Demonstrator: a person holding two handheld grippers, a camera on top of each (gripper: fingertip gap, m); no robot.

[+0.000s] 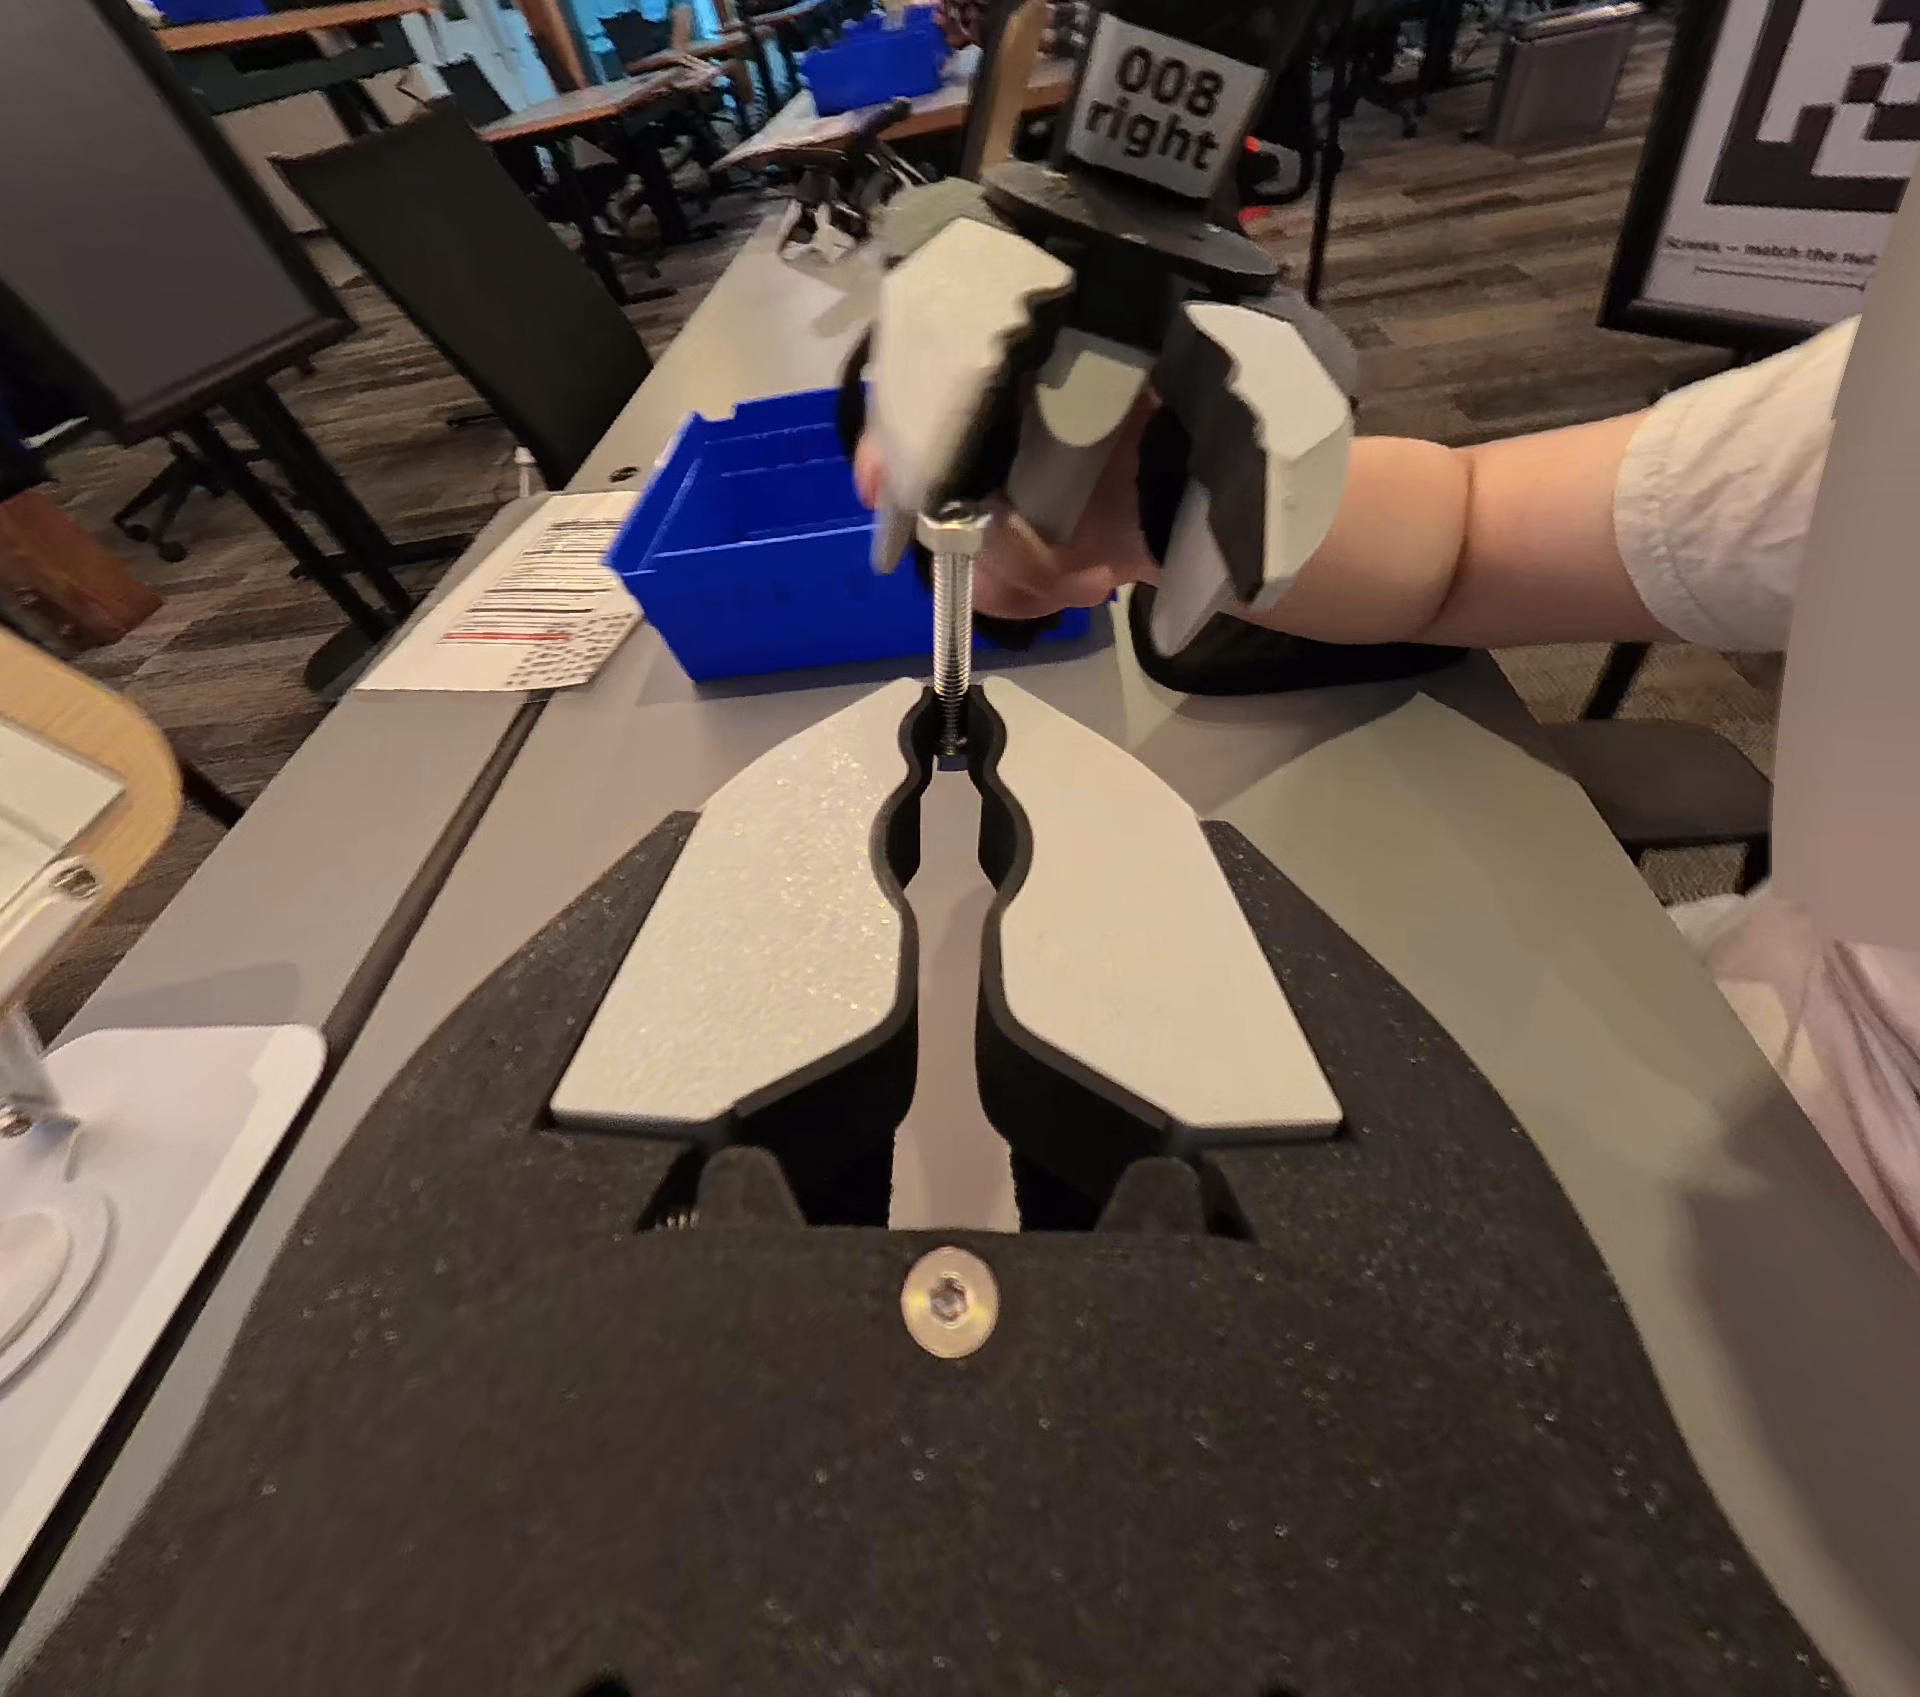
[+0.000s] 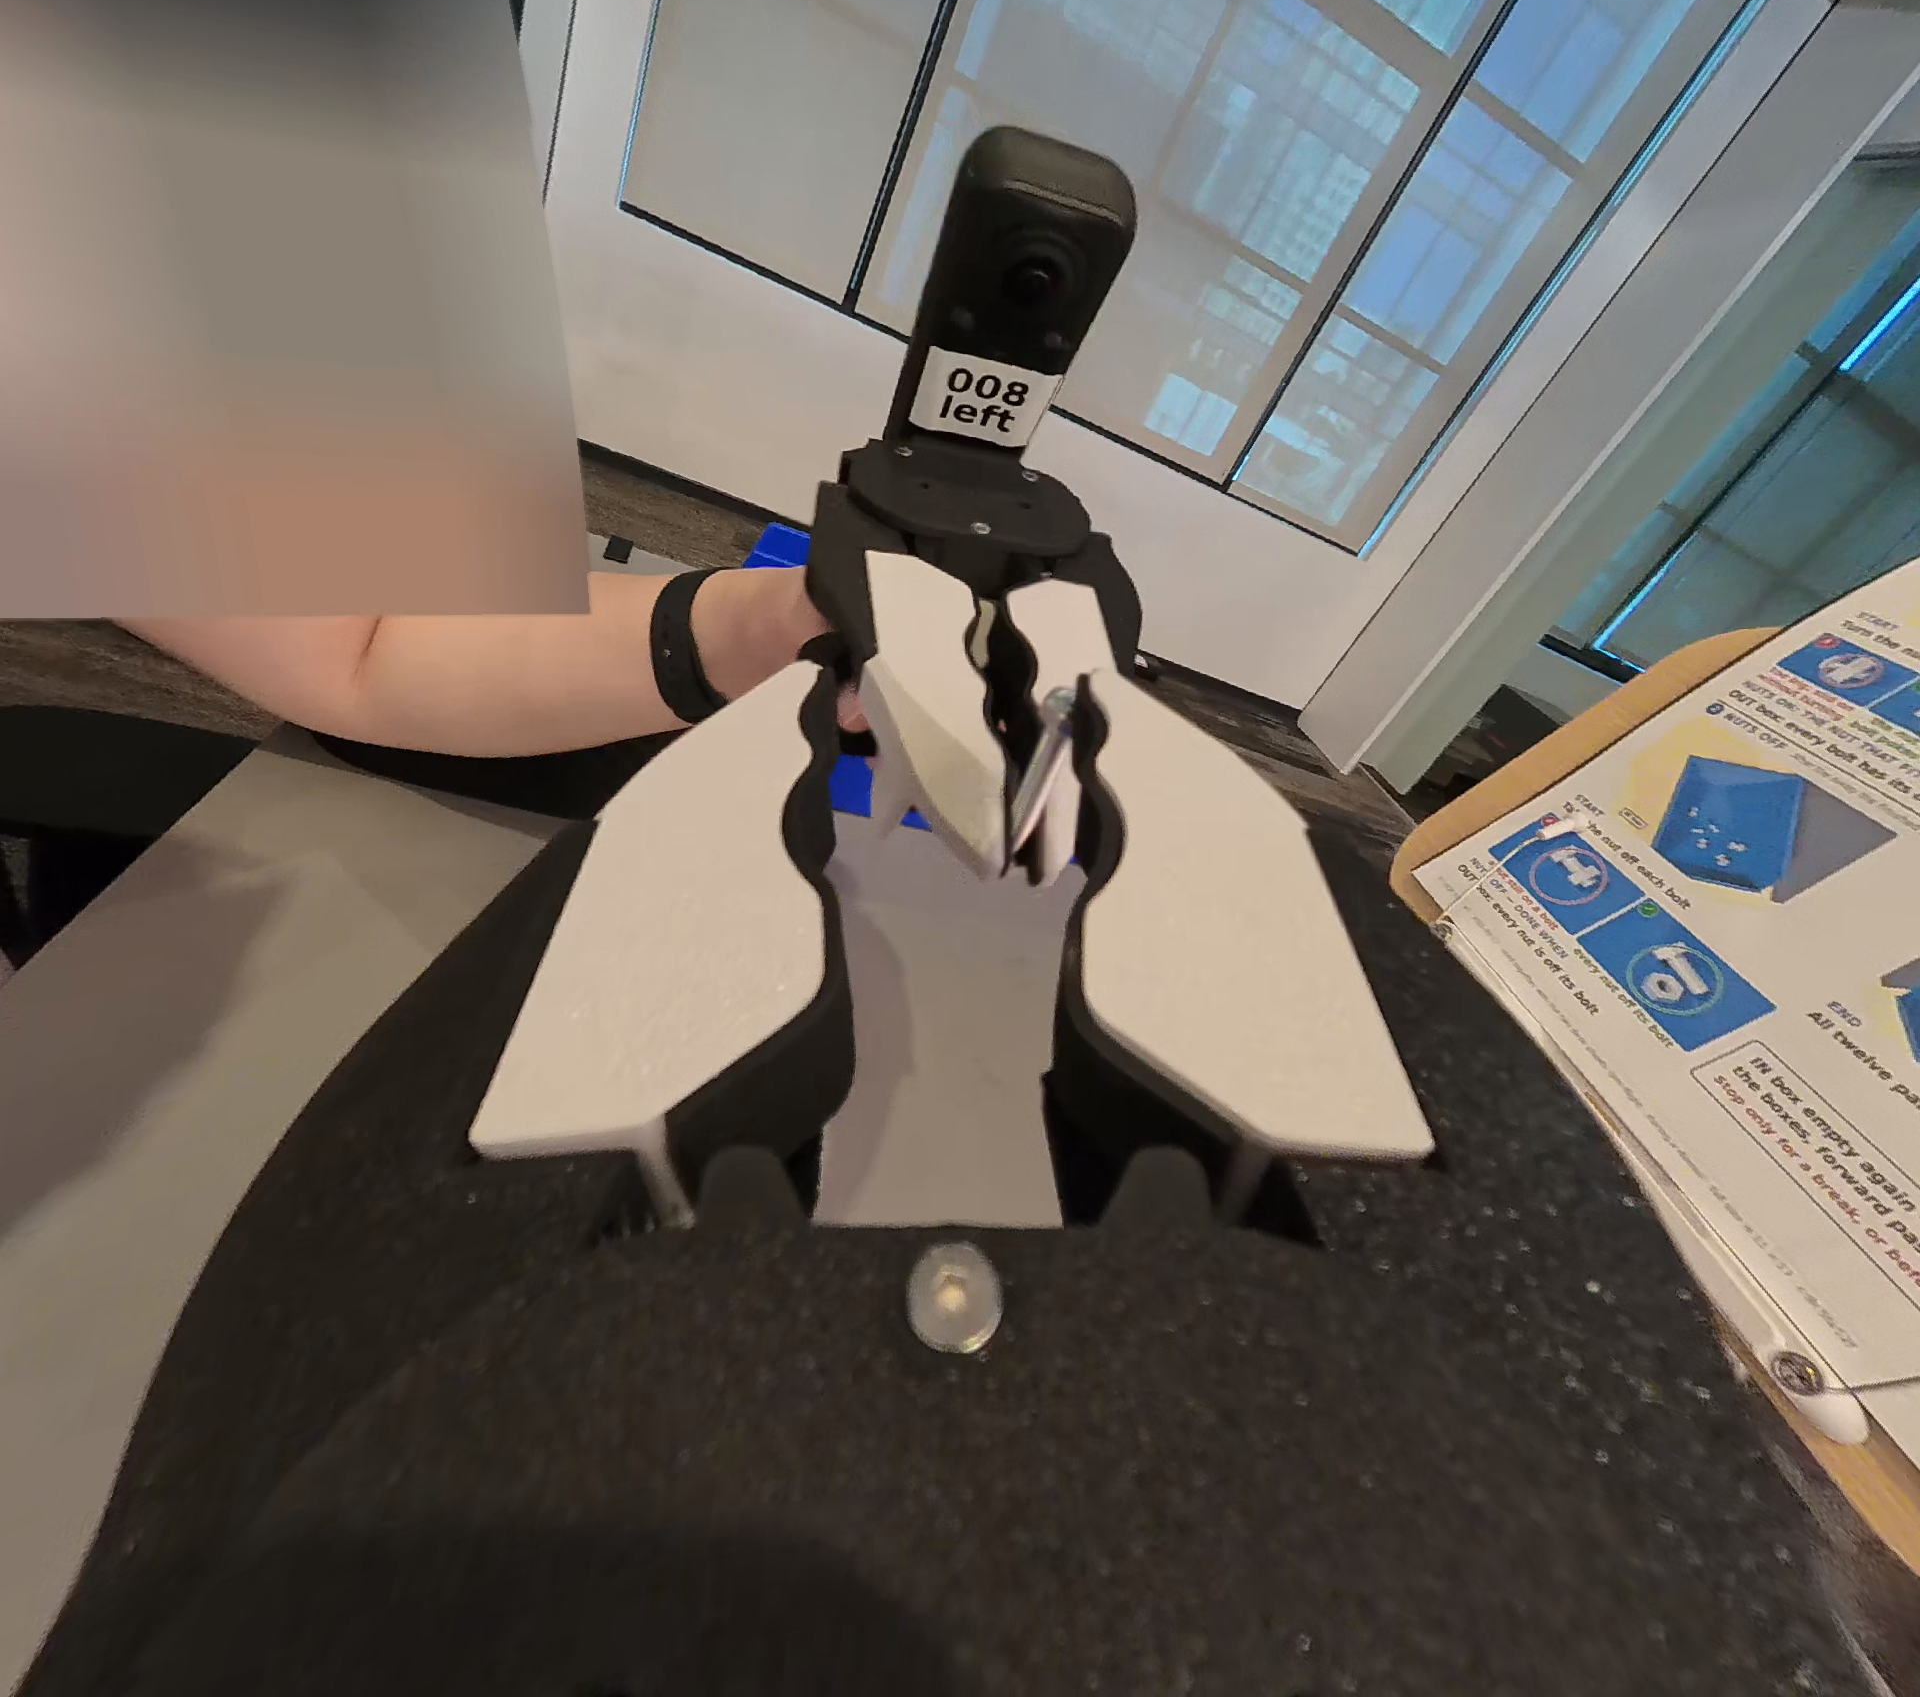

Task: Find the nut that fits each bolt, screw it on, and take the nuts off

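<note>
Fingers of the left gripper (image 1: 951, 717) are pinched almost together on the lower end of a bolt (image 1: 950, 608), which stands nearly upright out of their tips, its thread bare along the whole visible length. At the bolt's top sits a hex piece (image 1: 954, 521), either the head or a nut at the end; I cannot tell which.

The right gripper (image 1: 1049, 567) comes down from above with its fingers spread wide and empty. One fingertip lies just beside the hex piece, the other stands well apart to the side. In the right wrist view the bolt (image 2: 1042, 774) runs slantwise close against the inner edge of one right finger (image 2: 1184, 909), with the left gripper's closed tips just beside it.

The step in hand looks like getting the right fingers onto the hex top so it can be turned. To do it well, centre the open fingers over the hex so both flats are caught squarely, keep the left grip firm so the bolt cannot spin or tilt, and close only once the axes line up.

Beyond the grippers, a blue bin (image 1: 769, 567) rests on the grey desk (image 1: 582, 774), with a printed sheet (image 1: 540, 598) beside it.
</note>
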